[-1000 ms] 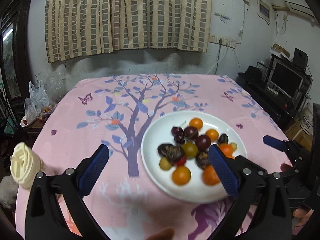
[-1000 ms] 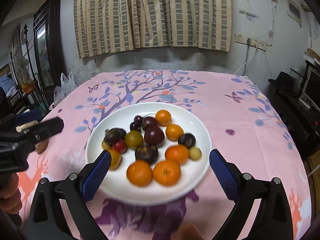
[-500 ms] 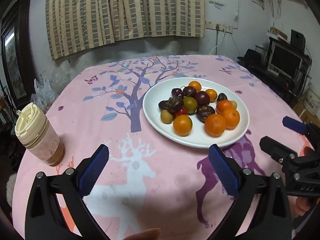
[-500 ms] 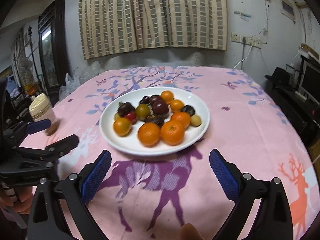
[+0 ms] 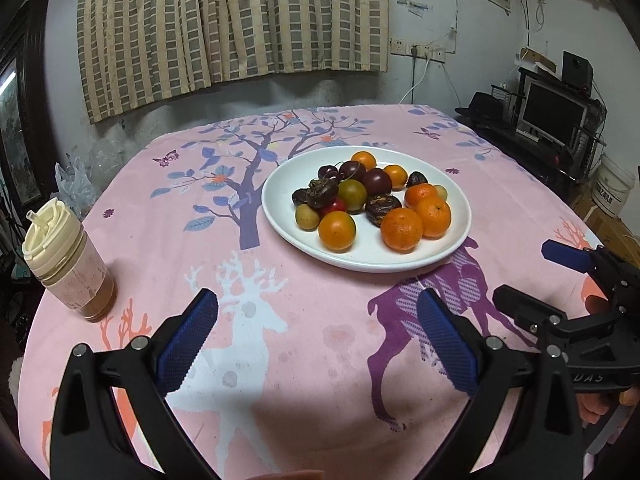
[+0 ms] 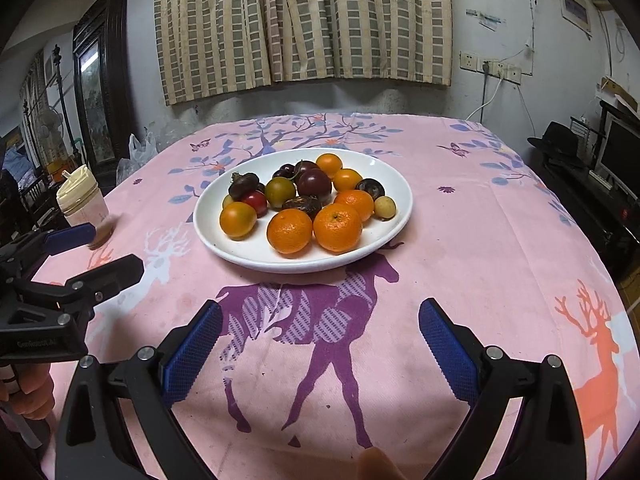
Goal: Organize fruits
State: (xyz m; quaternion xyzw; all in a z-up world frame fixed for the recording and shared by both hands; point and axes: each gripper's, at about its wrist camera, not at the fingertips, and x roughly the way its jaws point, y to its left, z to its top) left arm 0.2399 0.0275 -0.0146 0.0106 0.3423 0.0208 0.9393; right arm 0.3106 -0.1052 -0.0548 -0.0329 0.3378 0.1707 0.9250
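1. the left claw [image 5: 316, 336] hangs above the pink cloth [image 5: 280, 320] near the front of the surface, its blue pads spread wide apart with nothing between them.
2. the right claw [image 6: 320, 340] hangs over the purple deer print [image 6: 312, 312], its pads likewise wide apart and empty.
3. each claw shows in the other's view: the right claw at the right edge of the left view, the left claw at the left edge of the right view, both with a hand gripping the handle.
4. the plate [image 5: 460, 216] sits on the cloth ahead of both claws, well apart from them, just beside the tree print [image 5: 248, 200].
5. the fruits lie heaped together on the plate: three oranges [image 5: 401, 229] at the front, touching or nearly so, with two smaller orange ones [image 5: 363, 160] at the back.
6. dark plums [image 5: 377, 181], cherries [image 5: 329, 171] and a green-brown fruit [image 5: 352, 194] fill the middle; a red one [image 5: 336, 205] is tucked under them.
7. two small yellow-green fruits [image 5: 307, 216] lie at opposite sides of the pile.
8. a cup [image 5: 66, 264] with a cream lid stands upright at the left edge of the surface, well apart from the plate.
9. a striped curtain [image 5: 232, 20] hangs on the wall behind.
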